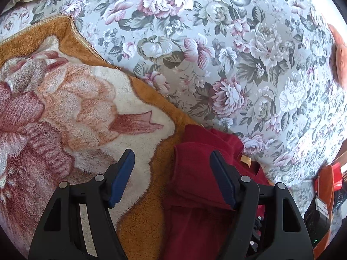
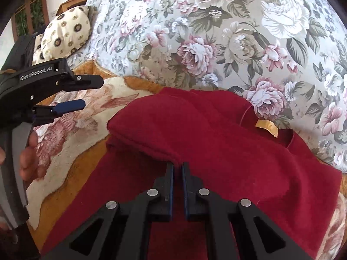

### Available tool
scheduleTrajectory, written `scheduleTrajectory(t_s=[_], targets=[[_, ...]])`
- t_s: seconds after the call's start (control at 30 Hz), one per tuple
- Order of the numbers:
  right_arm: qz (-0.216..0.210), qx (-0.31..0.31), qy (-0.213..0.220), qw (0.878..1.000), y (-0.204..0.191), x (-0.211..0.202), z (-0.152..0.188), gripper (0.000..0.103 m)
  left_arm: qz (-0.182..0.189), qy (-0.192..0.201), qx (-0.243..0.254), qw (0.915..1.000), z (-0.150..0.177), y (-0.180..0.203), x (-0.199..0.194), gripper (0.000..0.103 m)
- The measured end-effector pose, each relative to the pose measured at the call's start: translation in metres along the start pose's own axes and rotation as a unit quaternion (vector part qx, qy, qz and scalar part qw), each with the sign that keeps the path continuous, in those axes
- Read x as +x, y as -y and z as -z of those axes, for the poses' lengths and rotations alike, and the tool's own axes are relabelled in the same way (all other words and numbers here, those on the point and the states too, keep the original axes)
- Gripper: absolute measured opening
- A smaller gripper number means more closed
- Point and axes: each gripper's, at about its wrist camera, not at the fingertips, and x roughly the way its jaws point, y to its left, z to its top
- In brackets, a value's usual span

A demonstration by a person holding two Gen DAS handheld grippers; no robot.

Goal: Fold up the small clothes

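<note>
I am viewing a bed under a floral sheet (image 2: pixel 227 32), with a fleece blanket (image 1: pixel 65 112) lying along its left side. A red garment (image 2: pixel 216 143) is lying across the blanket's right edge, partly folded over itself. My right gripper (image 2: pixel 177 166) is pinching the garment's folded edge, jaws nearly together. My left gripper (image 1: pixel 171 160) is hovering wide, holding nothing.

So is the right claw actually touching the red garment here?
Touching. The right wrist view shows the right claw nearly shut, its tips pinching the folded edge of the red garment.
</note>
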Motion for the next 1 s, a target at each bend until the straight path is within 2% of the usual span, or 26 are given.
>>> scheduleTrajectory(t_s=[0.03,0.1,0.17,0.23,0.27,0.3,0.33,0.37,0.4,0.47,0.57,0.63,0.73,0.8,0.83,0.87,0.9,1.0], targets=[[-0.010,-0.005,-0.013,1.000,-0.002,0.002,0.001,0.015,0.003,-0.005,0.008,1.0000,0.002,0.004,0.002,0.072],[-0.007,-0.022,-0.012,1.000,-0.001,-0.011,0.004,0.019,0.009,-0.015,0.030,0.9994,0.007,0.014,0.006,0.072],[0.032,-0.008,0.009,0.999,0.015,-0.033,0.010,0.020,0.006,-0.018,0.052,0.9984,0.011,0.022,0.008,0.072],[0.079,0.049,0.021,0.995,0.049,-0.056,0.020,0.025,0.000,-0.020,0.071,0.9973,0.016,0.030,0.011,0.072],[0.107,0.084,0.025,0.990,0.072,-0.066,0.026,0.029,-0.002,-0.023,0.076,0.9969,0.018,0.032,0.013,0.072],[0.135,0.109,0.024,0.984,0.091,-0.072,0.032,0.038,-0.003,-0.027,0.079,0.9965,0.020,0.034,0.016,0.072],[0.172,0.133,0.019,0.976,0.112,-0.076,0.038,0.043,-0.004,-0.030,0.080,0.9964,0.021,0.035,0.018,0.072],[0.207,0.159,0.009,0.965,0.133,-0.077,0.044,0.043,-0.006,-0.033,0.081,0.9961,0.023,0.036,0.021,0.072],[0.223,0.183,0.002,0.957,0.151,-0.077,0.048,0.043,-0.009,-0.034,0.084,0.9959,0.024,0.037,0.023,0.072],[0.221,0.225,-0.008,0.949,0.178,-0.072,0.055,0.043,-0.015,-0.038,0.091,0.9950,0.028,0.039,0.027,0.072],[0.183,0.267,-0.018,0.946,0.200,-0.057,0.059,0.043,-0.020,-0.044,0.106,0.9932,0.033,0.046,0.034,0.072],[0.141,0.297,0.009,0.944,0.210,-0.057,0.063,0.020,-0.025,-0.047,0.117,0.9918,0.037,0.050,0.037,0.072],[0.146,0.286,0.042,0.946,0.214,-0.076,0.060,0.013,-0.023,-0.045,0.130,0.9902,0.039,0.054,0.037,0.072],[0.170,0.275,0.045,0.945,0.219,-0.084,0.060,0.013,-0.019,-0.046,0.137,0.9893,0.040,0.057,0.038,0.072],[0.192,0.272,0.043,0.942,0.223,-0.086,0.061,0.001,-0.022,-0.047,0.142,0.9886,0.042,0.058,0.039,0.072],[0.231,0.266,0.036,0.935,0.228,-0.084,0.063,0.000,-0.026,-0.049,0.146,0.9878,0.043,0.059,0.042,0.072],[0.246,0.265,0.028,0.932,0.237,-0.078,0.066,0.000,-0.031,-0.053,0.149,0.9869,0.045,0.059,0.045,0.072],[0.160,0.330,0.040,0.930,0.256,-0.086,0.085,0.000,-0.037,-0.060,0.145,0.9868,0.045,0.056,0.048,0.072]])
